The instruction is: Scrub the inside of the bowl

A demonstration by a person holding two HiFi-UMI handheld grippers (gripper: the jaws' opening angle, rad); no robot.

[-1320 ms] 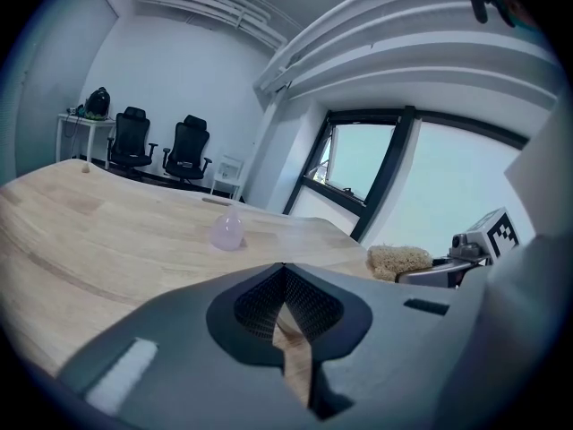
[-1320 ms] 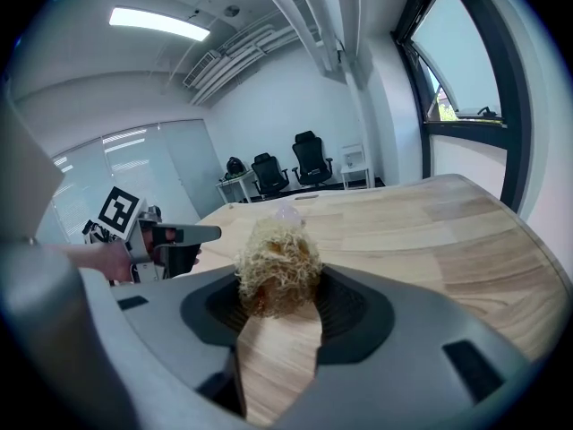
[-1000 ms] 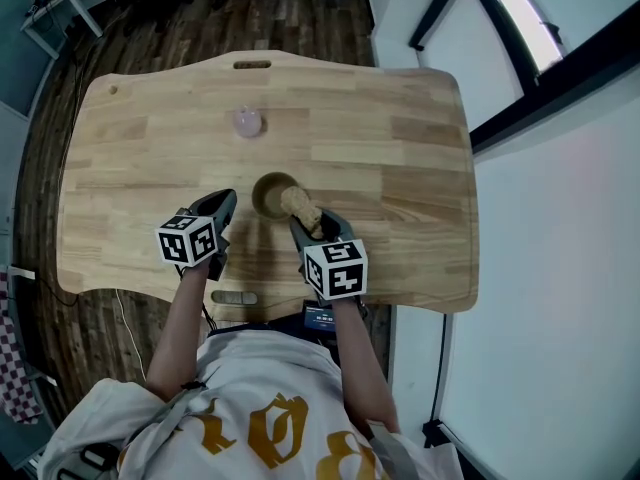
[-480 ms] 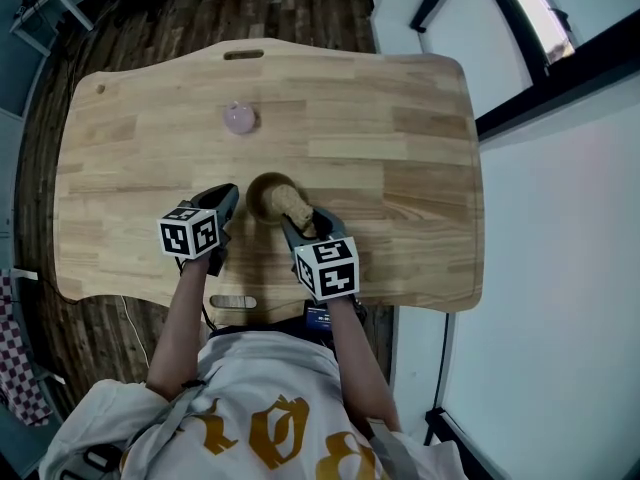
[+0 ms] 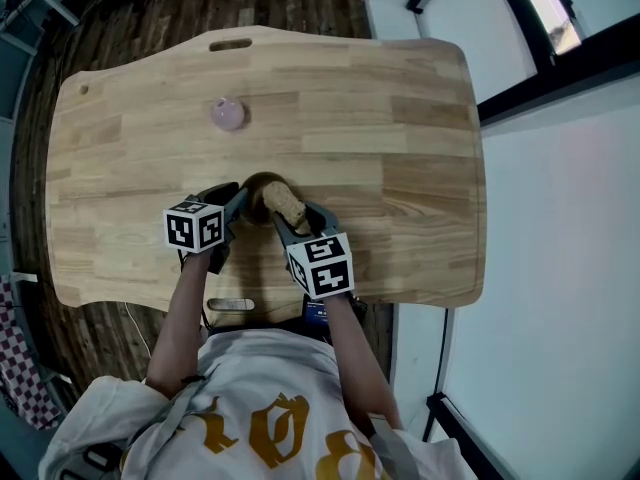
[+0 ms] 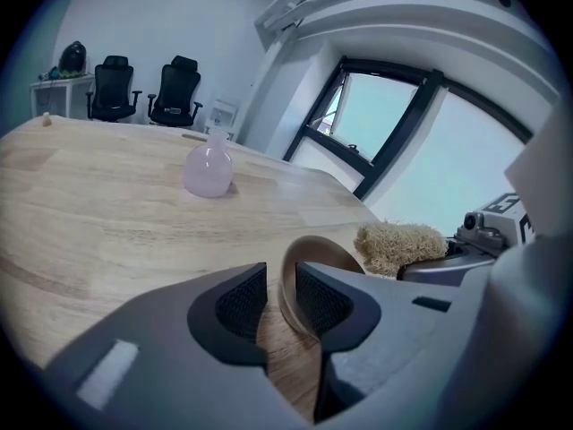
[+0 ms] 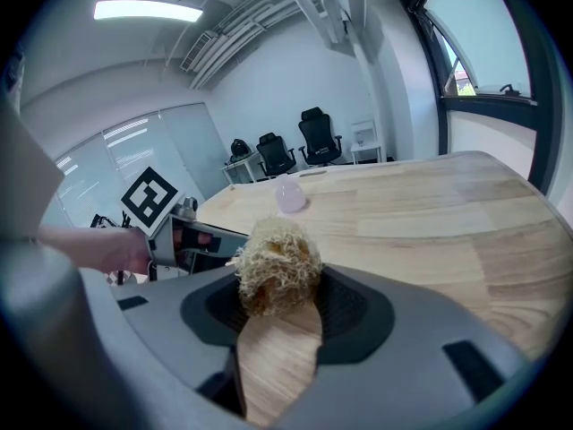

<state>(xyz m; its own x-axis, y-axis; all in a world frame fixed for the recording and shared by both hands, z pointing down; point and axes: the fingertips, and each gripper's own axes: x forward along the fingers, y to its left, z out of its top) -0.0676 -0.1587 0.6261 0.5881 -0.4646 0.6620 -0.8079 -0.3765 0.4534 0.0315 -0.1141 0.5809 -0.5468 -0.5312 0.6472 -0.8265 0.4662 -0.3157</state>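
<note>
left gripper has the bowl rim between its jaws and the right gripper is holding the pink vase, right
Not quite: the right gripper is shut on a fibre scrubber, not the pink vase, which stands alone farther up the table, as the right gripper view shows. The left gripper does have the bowl rim between its jaws.

table [image 5: 400,118]: light wood | pink vase [image 5: 228,114]: rear-left, standing alone | bowl [image 5: 252,193]: near front edge
</note>
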